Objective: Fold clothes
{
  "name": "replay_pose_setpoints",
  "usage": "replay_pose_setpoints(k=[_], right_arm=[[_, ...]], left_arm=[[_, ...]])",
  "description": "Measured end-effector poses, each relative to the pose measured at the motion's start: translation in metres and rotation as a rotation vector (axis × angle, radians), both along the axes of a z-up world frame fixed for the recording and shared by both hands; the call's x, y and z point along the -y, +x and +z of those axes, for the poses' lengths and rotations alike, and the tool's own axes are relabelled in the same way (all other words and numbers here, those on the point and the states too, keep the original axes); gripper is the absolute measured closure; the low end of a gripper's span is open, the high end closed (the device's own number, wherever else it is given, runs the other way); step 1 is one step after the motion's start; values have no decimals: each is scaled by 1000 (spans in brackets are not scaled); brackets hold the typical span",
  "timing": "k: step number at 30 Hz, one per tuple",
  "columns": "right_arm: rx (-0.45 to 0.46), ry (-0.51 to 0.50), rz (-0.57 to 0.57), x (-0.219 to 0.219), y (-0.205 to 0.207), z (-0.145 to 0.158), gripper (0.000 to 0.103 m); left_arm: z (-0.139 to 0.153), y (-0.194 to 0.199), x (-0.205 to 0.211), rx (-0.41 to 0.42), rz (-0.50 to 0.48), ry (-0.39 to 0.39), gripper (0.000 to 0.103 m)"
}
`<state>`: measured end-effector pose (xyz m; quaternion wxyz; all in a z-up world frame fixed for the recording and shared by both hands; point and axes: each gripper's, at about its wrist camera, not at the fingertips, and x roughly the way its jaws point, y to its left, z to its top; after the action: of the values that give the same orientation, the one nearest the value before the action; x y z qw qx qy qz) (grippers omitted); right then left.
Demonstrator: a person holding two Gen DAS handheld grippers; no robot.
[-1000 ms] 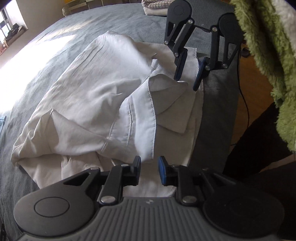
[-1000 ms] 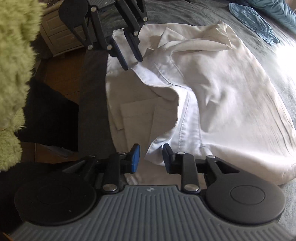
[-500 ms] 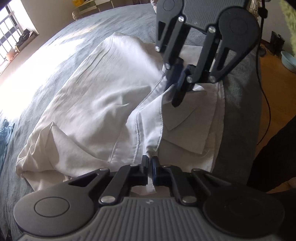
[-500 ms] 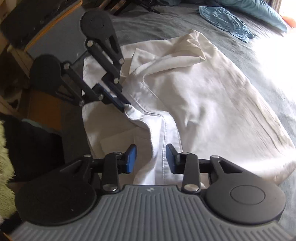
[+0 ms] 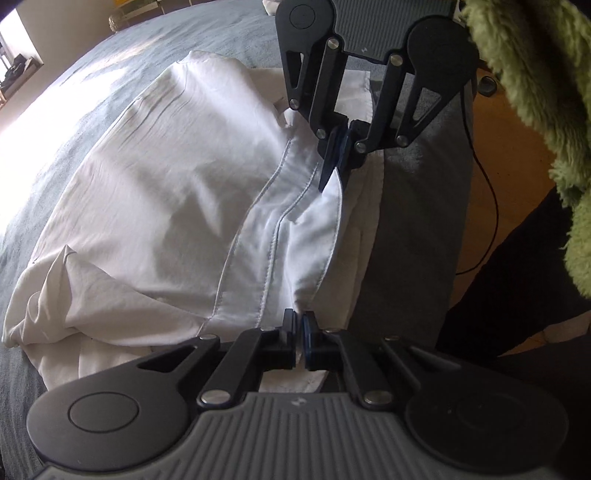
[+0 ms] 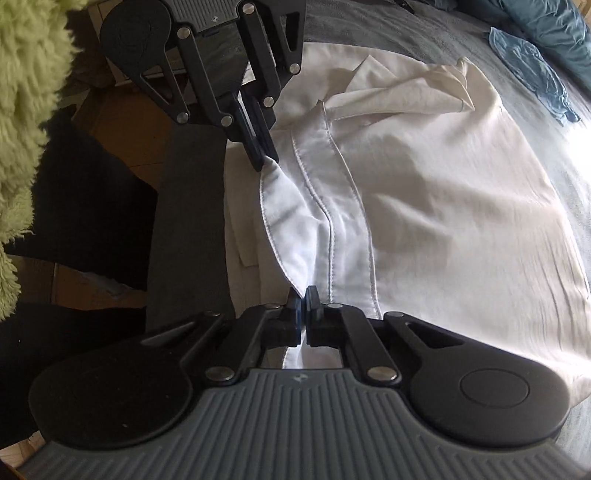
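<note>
- Shirt [image 5: 177, 192], white and crumpled, lies on the grey bed [image 5: 229, 33], near its edge.
- Left gripper [image 5: 298, 328]: jaws pinch the shirt's stitched edge.
- Right gripper [image 6: 303, 301]: jaws pinch the same edge farther along.

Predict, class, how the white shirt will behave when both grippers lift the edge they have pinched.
Probably floppy: the white shirt lies in soft creases and sags between the left gripper and right gripper. Likely light, since thin folds bunch easily. Its loose far corner may trail on the bed.
</note>
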<state>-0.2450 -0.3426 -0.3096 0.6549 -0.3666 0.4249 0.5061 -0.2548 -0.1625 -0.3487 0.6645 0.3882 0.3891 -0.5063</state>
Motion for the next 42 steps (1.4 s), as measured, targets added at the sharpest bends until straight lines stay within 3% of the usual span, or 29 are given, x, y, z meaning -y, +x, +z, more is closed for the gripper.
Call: replay_pose_setpoints(k=[4,7,11,17,21,26,29,34,38,42], right_arm=[[-60,-13,-19,1,-1,6,98],[-123,30,-59,3,7,29,98],[-170,151,-138,2,24,60,96],[-320,379,-420,-5,87,65,94],[-384,494,-614,-7,126,55,85],[-482,555,-804,-9,160,28,74],[-578,588,-887,-15,177,9,69],[-551,543,-863,-39,177,-2,73],[-411,527,-637,-85,159,19,74],[-311,457,-428,-130,137,19,71]], left_arm=[[0,9,2,-22,21,-1,97],[-2,8,-7,-58,102,-13,90],[19,25,-23,-136,308,-50,79],[54,59,-63,-185,615,-107,71],[61,106,-83,-209,870,-204,69],[58,154,-124,-388,1207,-427,68],[48,167,-146,-464,1321,-499,69],[34,173,-173,-536,1386,-518,69],[21,172,-203,-628,1454,-524,69],[12,174,-226,-647,1508,-530,68]])
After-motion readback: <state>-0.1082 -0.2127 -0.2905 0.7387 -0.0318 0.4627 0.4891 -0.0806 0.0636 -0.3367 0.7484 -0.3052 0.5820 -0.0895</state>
